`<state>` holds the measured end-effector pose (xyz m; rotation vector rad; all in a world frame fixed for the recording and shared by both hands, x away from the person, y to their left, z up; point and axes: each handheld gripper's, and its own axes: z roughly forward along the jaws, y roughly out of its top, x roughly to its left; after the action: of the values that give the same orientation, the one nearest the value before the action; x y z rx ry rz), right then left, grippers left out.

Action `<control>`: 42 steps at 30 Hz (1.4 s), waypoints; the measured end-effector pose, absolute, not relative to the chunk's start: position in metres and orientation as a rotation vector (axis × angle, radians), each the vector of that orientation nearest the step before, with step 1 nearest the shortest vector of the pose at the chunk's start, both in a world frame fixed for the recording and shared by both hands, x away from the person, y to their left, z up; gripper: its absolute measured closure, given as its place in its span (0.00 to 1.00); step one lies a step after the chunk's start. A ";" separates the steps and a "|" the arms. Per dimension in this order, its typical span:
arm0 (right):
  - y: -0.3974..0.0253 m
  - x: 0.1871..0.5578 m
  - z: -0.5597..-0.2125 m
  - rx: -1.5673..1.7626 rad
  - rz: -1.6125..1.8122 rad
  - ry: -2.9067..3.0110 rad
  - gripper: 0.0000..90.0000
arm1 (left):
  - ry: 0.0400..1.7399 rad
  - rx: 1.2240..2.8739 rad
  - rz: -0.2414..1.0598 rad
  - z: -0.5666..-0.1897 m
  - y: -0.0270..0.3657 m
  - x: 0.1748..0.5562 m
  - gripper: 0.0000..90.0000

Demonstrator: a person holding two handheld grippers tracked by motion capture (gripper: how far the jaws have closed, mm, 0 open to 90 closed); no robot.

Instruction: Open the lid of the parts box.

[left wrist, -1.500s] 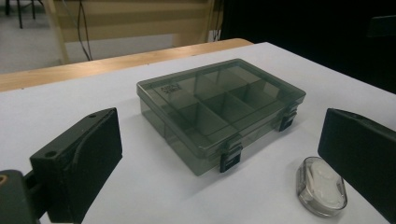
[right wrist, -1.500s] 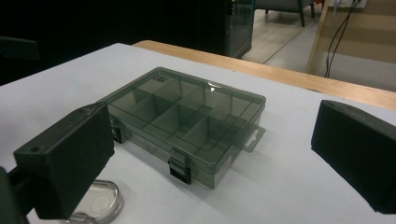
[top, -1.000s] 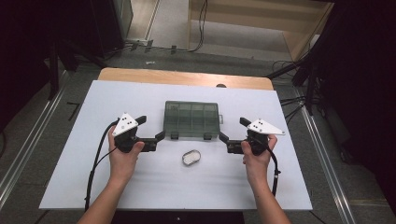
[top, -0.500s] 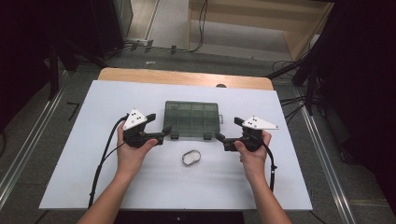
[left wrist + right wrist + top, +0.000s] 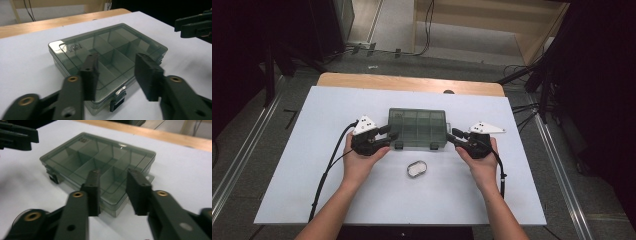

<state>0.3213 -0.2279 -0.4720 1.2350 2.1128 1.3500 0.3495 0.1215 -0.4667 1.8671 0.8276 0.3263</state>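
Two claws flank a smoke-tinted compartment box [image 5: 418, 128] that sits flat on the white desk [image 5: 312, 165], a little beyond its middle. The box lid is down, and its two dark latches face the person's side of the desk.

Left claw [image 5: 390, 134]: held in the person's left hand [image 5: 362, 156], it points at the box's left end, with the tips just beside the near-left corner. In the left gripper view its jaws stand apart with a clear gap between them and nothing gripped; the box corner and one latch [image 5: 117, 104] lie under that gap. Whether a jaw touches the box cannot be told.

Right claw [image 5: 451, 136]: held in the right hand [image 5: 480, 161], it points at the box's right end, with the tips just beside the near-right corner. In the right gripper view its jaws are likewise parted and hold nothing, and the box corner lies between and beyond them. Contact cannot be confirmed here either.

A small oval tin [image 5: 416, 168] with a pale top lies on the desk nearer the person than the box, apart from it and between the two hands. A cable trails from each claw toward the desk's near edge. Through the lid the box's dividers show, and its compartments appear bare.
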 end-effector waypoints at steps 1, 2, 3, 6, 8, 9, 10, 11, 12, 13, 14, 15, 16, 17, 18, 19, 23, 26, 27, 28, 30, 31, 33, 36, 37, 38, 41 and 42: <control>-0.230 0.324 -0.474 1.241 1.348 2.135 0.81 | 0.830 1.873 0.312 -0.468 0.122 0.351 0.85; -0.230 0.324 -0.474 1.241 1.348 2.135 0.81 | 0.836 1.882 0.302 -0.469 0.123 0.352 0.85; -0.231 0.325 -0.475 1.243 1.343 2.156 0.87 | 0.843 1.884 0.287 -0.470 0.124 0.353 0.93; -0.232 0.327 -0.477 1.240 1.320 2.176 0.92 | 0.846 1.896 0.257 -0.472 0.127 0.357 0.98; -0.232 0.328 -0.479 1.233 1.288 2.200 0.98 | 0.861 1.913 0.231 -0.475 0.129 0.360 0.99; -0.232 0.329 -0.479 1.236 1.275 2.202 0.98 | 0.866 1.920 0.226 -0.476 0.129 0.361 0.99; -0.232 0.329 -0.479 1.236 1.275 2.202 0.98 | 0.866 1.920 0.226 -0.476 0.129 0.361 0.99; -0.233 0.330 -0.481 1.245 1.261 2.208 0.98 | 0.873 1.930 0.222 -0.478 0.130 0.363 0.99; -0.233 0.330 -0.481 1.245 1.261 2.208 0.98 | 0.880 1.939 0.218 -0.479 0.130 0.364 0.99; -0.233 0.331 -0.481 1.249 1.251 2.208 0.98 | 0.882 1.949 0.216 -0.481 0.131 0.365 0.99; -0.234 0.332 -0.483 1.253 1.255 2.216 0.98 | 0.885 1.953 0.211 -0.482 0.131 0.365 1.00; -0.235 0.332 -0.484 1.253 1.247 2.216 0.98 | 0.886 1.950 0.206 -0.482 0.132 0.366 0.99; -0.235 0.333 -0.484 1.259 1.242 2.217 0.98 | 0.887 1.951 0.210 -0.482 0.132 0.366 1.00; -0.235 0.333 -0.484 1.259 1.242 2.217 0.98 | 0.892 1.952 0.219 -0.482 0.133 0.366 1.00; -0.236 0.333 -0.485 1.265 1.240 2.215 0.98 | 0.897 1.951 0.223 -0.481 0.133 0.367 0.99; -0.237 0.333 -0.485 1.275 1.245 2.212 0.98 | 0.899 1.948 0.220 -0.482 0.134 0.367 0.99; -0.237 0.333 -0.487 1.270 1.238 2.230 0.98 | 0.917 1.938 0.223 -0.482 0.140 0.367 0.99; -0.236 0.333 -0.491 1.265 1.224 2.256 0.98 | 0.928 1.929 0.231 -0.482 0.144 0.367 0.99; -0.236 0.333 -0.493 1.263 1.221 2.262 0.98 | 0.928 1.933 0.234 -0.482 0.145 0.368 0.99; -0.235 0.333 -0.495 1.262 1.217 2.267 0.98 | 0.937 1.933 0.241 -0.482 0.146 0.368 0.99; -0.235 0.333 -0.498 1.267 1.210 2.276 0.98 | 0.949 1.944 0.236 -0.485 0.148 0.369 0.99; -0.234 0.333 -0.500 1.268 1.212 2.279 0.98 | 0.953 1.951 0.231 -0.487 0.148 0.369 0.99; -0.233 0.333 -0.501 1.257 1.213 2.284 0.98 | 0.967 1.978 0.225 -0.492 0.147 0.370 0.99; -0.233 0.334 -0.501 1.251 1.212 2.281 0.98 | 0.975 1.982 0.224 -0.494 0.147 0.371 0.99; -0.233 0.334 -0.501 1.251 1.212 2.281 0.98 | 0.973 1.990 0.224 -0.495 0.147 0.372 0.99; -0.233 0.335 -0.503 1.258 1.217 2.280 0.98 | 0.975 1.996 0.226 -0.495 0.147 0.372 0.99; -0.233 0.336 -0.504 1.265 1.213 2.279 0.98 | 0.980 2.012 0.229 -0.498 0.146 0.372 0.99; -0.233 0.336 -0.505 1.266 1.205 2.282 0.98 | 0.982 2.011 0.231 -0.499 0.146 0.372 0.99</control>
<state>0.3362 -0.2333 -0.5050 1.2661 2.2817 1.2054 0.3725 0.1455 -0.4988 2.0111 0.9823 0.2307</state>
